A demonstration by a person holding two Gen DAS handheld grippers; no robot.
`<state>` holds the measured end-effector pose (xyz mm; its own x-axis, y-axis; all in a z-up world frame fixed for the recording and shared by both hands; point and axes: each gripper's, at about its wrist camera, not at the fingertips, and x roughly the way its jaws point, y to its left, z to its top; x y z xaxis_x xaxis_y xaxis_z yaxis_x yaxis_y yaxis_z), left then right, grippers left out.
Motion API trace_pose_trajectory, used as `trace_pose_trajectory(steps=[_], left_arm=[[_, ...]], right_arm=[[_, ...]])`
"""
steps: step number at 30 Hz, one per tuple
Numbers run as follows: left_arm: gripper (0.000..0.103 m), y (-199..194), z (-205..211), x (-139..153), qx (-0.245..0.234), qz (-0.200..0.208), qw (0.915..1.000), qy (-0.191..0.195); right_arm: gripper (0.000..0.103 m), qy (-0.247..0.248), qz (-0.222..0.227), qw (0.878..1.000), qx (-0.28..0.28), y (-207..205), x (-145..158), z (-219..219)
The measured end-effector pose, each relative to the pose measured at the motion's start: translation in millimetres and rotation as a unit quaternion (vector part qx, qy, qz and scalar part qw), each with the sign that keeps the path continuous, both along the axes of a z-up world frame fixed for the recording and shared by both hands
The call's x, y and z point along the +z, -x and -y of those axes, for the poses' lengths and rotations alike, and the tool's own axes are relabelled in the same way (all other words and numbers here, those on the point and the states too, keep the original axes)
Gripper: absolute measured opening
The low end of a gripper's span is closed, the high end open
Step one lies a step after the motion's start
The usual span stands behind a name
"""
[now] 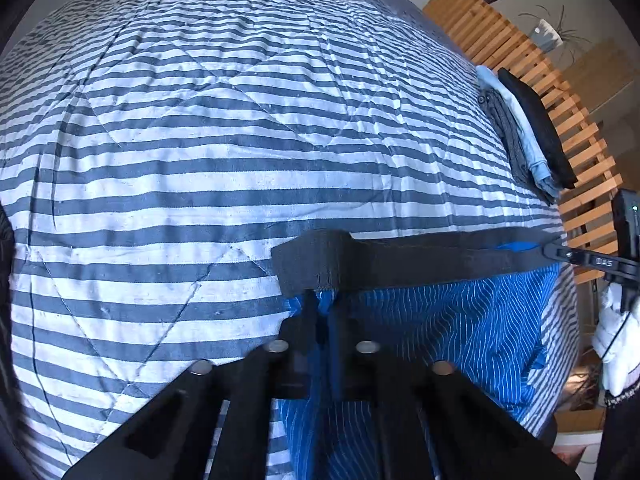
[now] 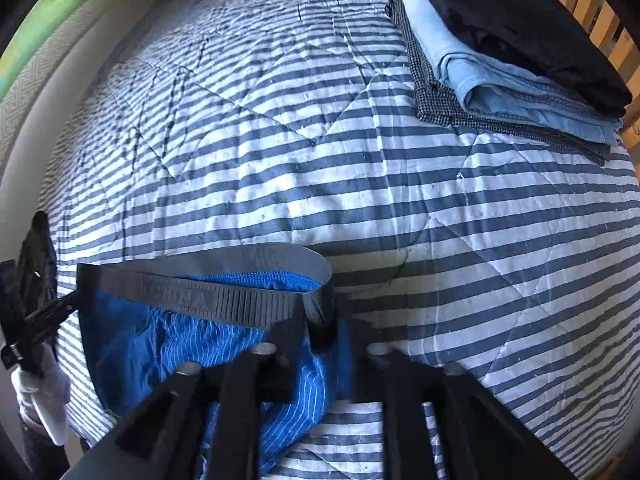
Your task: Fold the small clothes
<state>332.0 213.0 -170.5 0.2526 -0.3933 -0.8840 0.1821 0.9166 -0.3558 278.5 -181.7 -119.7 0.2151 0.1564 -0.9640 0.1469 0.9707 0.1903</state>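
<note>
While fabric hides both tips, left tool [image 1: 324,312] and right tool [image 2: 324,332] each pinch opposite waistband ends of blue boxers [image 1: 460,320] over the bed [image 1: 200,160].

Below the grey waistband [image 2: 224,300], the blue shorts [image 2: 168,356] run out of frame, partly hidden behind the right gripper [image 2: 320,336], which looks blurred.

Both wrist views look closely forward over the striped quilt [image 1: 240,152], sharing the blue underwear [image 2: 168,344].
</note>
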Motion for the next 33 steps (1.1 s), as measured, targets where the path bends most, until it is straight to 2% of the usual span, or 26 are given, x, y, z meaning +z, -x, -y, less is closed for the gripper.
trace_pose_trajectory(steps=[1, 2, 4, 5, 9, 11, 14, 15, 16, 17, 19, 21, 22, 23, 24, 27, 28, 30, 33], left_arm=[[0.002, 2, 0, 2, 0.000, 0.009, 1.0000, -0.004], [0.002, 5, -1, 6, 0.001, 0.020, 0.9998, -0.006], [0.002, 7, -12, 12, 0.010, 0.032, 0.9994, 0.006], [0.002, 9, -24, 15, 0.028, 0.032, 0.9987, 0.026], [0.002, 2, -67, 7, 0.080, 0.011, 0.9956, 0.047], [0.002, -1, -75, 0, 0.088, 0.000, 0.9943, 0.059], [0.004, -4, -64, -3, 0.071, -0.002, 0.9962, 0.051], [0.008, -5, -60, -4, 0.064, -0.009, 0.9966, 0.052], [0.019, -6, -57, -3, 0.058, -0.011, 0.9968, 0.053], [0.032, -5, -58, -2, 0.055, -0.004, 0.9971, 0.051], [0.044, -2, -55, 6, 0.055, 0.026, 0.9979, 0.020], [0.047, -3, -54, 12, 0.049, 0.034, 0.9981, 0.013], [0.047, -2, -57, 15, 0.050, 0.034, 0.9980, 0.016], [0.049, -2, -59, 18, 0.053, 0.036, 0.9977, 0.020], [0.051, -3, -61, 19, 0.057, 0.037, 0.9975, 0.019], [0.053, -4, -62, 18, 0.052, 0.029, 0.9982, 0.011], [0.053, -4, -63, 17, 0.051, 0.028, 0.9982, 0.014], [0.053, -4, -58, 16, 0.044, 0.027, 0.9983, 0.029], [0.062, -6, -45, 14, 0.028, 0.030, 0.9985, 0.037]], right_arm=[[0.037, -0.003, 0.008, 1.000, -0.004, 1, 3, 5], [0.040, -0.008, 0.027, 1.000, -0.011, 4, 9, 11], [0.041, -0.027, 0.040, 0.999, -0.014, 7, 14, 21], [0.041, -0.034, 0.046, 0.998, -0.016, 9, 15, 25], [0.041, -0.039, 0.053, 0.998, 0.006, 13, 10, 25], [0.041, -0.039, 0.059, 0.997, 0.017, 11, 4, 17], [0.041, -0.028, 0.056, 0.997, 0.034, 5, -6, 0], [0.041, -0.026, 0.055, 0.997, 0.039, 4, -9, -4], [0.041, -0.010, 0.055, 0.997, 0.046, 3, -10, -11], [0.041, 0.011, 0.063, 0.996, 0.057, 4, -9, -19], [0.041, 0.059, 0.071, 0.993, 0.075, 5, -8, -32], [0.041, 0.096, 0.070, 0.989, 0.083, 4, -10, -40], [0.033, 0.099, 0.065, 0.989, 0.089, 2, -13, -42], [0.013, 0.101, 0.057, 0.989, 0.092, 0, -16, -43], [0.008, 0.104, 0.048, 0.989, 0.092, -2, -18, -41], [0.007, 0.102, 0.047, 0.992, 0.056, -2, -18, -17], [0.007, 0.087, 0.047, 0.994, 0.043, -1, -19, -8], [0.007, 0.055, 0.044, 0.996, 0.048, 2, -22, -1], [0.008, 0.062, 0.045, 0.995, 0.059, 6, -22, -5]])
